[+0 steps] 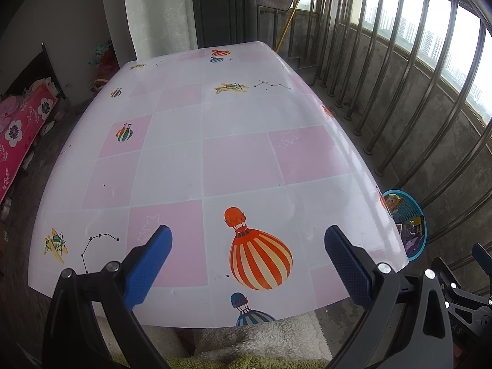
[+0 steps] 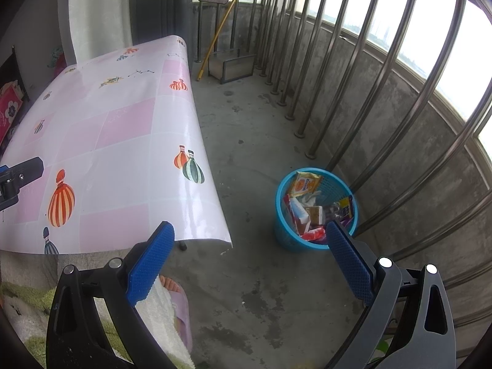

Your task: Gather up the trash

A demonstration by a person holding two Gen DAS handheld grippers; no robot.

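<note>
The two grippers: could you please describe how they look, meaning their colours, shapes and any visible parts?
The left gripper and the right gripper look alike. Each has two black plastic arms with cut-out slots and round silver bolts at the joints. The fingers are flat blue pads with a fine gridded texture. In the right wrist view, the right gripper's far arm looks greyer. No cables are visible.

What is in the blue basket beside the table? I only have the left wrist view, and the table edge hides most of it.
Observer: The right wrist view shows the whole blue basket standing on the concrete floor. It holds several wrappers, with an orange packet on top.
Operator: Is the right tool holding anything?
Observer: No, the right tool is open and empty, between the table and the basket.
Operator: Any sign of the person?
Observer: A foot in a pale slipper shows by the table's near corner.
</note>
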